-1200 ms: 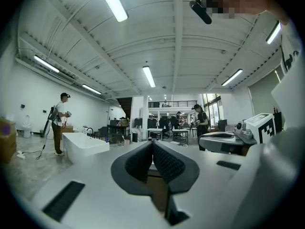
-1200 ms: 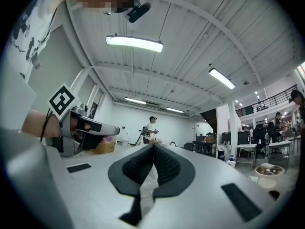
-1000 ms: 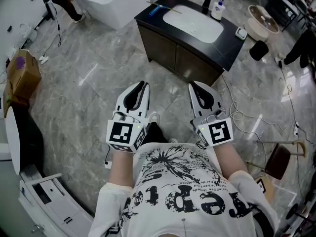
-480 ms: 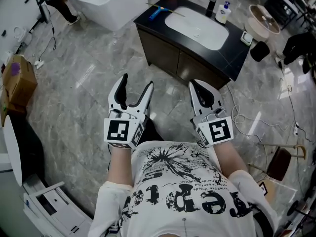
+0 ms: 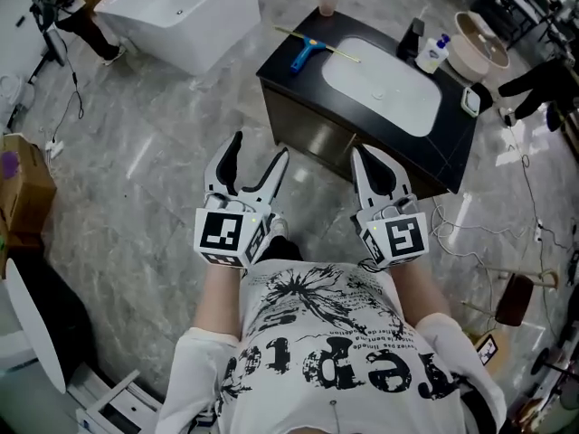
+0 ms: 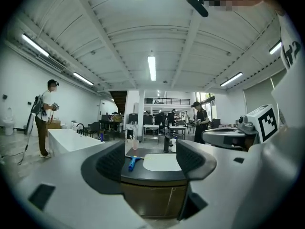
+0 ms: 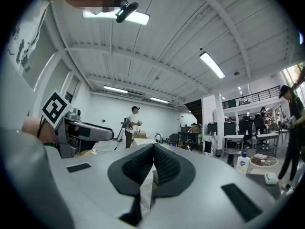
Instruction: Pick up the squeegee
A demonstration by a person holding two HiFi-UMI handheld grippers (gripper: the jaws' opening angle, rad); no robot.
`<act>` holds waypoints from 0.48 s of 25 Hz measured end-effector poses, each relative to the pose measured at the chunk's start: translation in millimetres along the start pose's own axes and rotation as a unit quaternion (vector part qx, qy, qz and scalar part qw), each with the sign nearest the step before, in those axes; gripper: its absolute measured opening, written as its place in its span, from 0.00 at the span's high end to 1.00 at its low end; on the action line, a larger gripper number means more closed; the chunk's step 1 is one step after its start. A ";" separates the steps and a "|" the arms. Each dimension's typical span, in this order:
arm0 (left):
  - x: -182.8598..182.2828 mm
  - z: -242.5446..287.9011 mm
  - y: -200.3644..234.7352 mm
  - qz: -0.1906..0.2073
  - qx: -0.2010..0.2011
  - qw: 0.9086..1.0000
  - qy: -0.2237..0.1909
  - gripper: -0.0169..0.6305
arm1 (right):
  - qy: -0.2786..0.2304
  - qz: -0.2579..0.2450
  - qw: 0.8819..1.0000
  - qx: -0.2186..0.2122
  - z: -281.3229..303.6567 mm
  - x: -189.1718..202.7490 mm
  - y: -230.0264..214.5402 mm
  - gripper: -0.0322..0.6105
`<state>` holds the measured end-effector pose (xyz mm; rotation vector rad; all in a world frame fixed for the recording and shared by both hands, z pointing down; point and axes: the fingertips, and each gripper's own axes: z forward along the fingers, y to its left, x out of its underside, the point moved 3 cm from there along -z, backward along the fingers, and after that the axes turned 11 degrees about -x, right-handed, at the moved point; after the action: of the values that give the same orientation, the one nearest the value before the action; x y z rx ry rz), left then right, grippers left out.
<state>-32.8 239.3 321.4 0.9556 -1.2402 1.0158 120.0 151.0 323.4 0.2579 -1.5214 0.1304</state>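
Box [image 5: 20, 188]: brown, on the grey floor [image 5: 154, 152] at the far left edge.
Tub [image 5: 176, 12]: white, upper left, well apart from the desk.
Bystander [image 6: 45, 118]: in the left gripper view, stands at the tub's far end.
Left tongs [image 5: 260, 147]: released, with the 2 jaws wide apart and just opened. Nothing sits between the pads. They are held level over the floor, pointing toward the desk and well short of it.
Squeegee [image 5: 302, 56]: lies flat on the desk's left end, just left of the sink. It has a blue handle and a thin pale blade bar set across it. It touches neither tongs. In the left gripper view it shows far off, through the gap of the open jaws.
Cup [image 5: 326, 5]: small and pinkish, upright at the desk's back edge, near the squeegee.
Desk [image 5: 282, 78]: black top on a dark cabinet, set at an angle ahead of the person.
Sink [image 5: 382, 84]: white oval basin sunk in the middle of the desk.
Right tongs [image 5: 365, 155]: clenched, with the 2 ribbed pads pressed together at the tips and nothing between them. They are level, beside the left tongs and just short of the desk's front.
Dark bottle [image 5: 413, 36]: upright on the desk's right end.
White bottle [image 5: 432, 54]: pump type, just right of the dark bottle.
Cables [image 5: 470, 233]: loose on the floor right of the desk.
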 end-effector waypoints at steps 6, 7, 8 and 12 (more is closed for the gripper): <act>-12.7 82.0 101.3 0.011 0.034 0.999 0.006 0.47 | 0.007 0.003 0.999 0.042 122.8 -8.1 -15.3 0.93; -13.0 93.0 112.3 0.012 0.040 0.999 0.008 0.47 | 0.009 0.007 0.999 0.049 136.7 -7.7 -18.0 0.93; -12.6 103.3 122.0 0.012 0.045 0.999 0.010 0.47 | 0.011 0.009 0.998 0.055 148.7 -6.9 -20.7 0.93; -3.6 140.3 148.4 0.008 0.058 0.998 0.026 0.47 | 0.022 0.012 0.997 0.069 183.0 0.1 -33.1 0.93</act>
<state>-214.2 146.1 334.0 1.0040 -1.1580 1.1288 -49.1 73.8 326.0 0.3445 -1.4732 0.2582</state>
